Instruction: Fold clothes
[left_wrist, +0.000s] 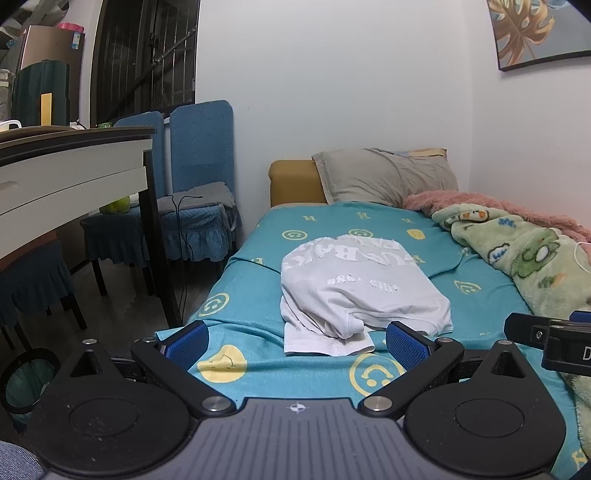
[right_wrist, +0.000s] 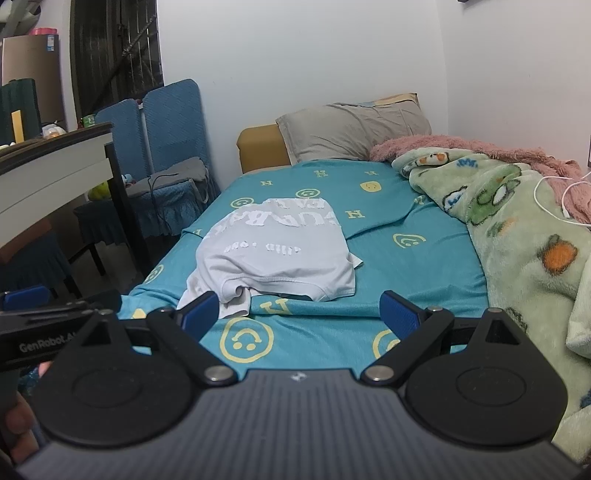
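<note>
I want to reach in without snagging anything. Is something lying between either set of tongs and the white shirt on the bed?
Nothing visible. Both the left tongs and right tongs are open, with only bare teal bedsheet before the white shirt. The green blanket lies off to the right.

Your left claw's (left_wrist: 295, 341) right finger hides the shirt's (left_wrist: 364, 284) near hem; its print reads blurred.
</note>
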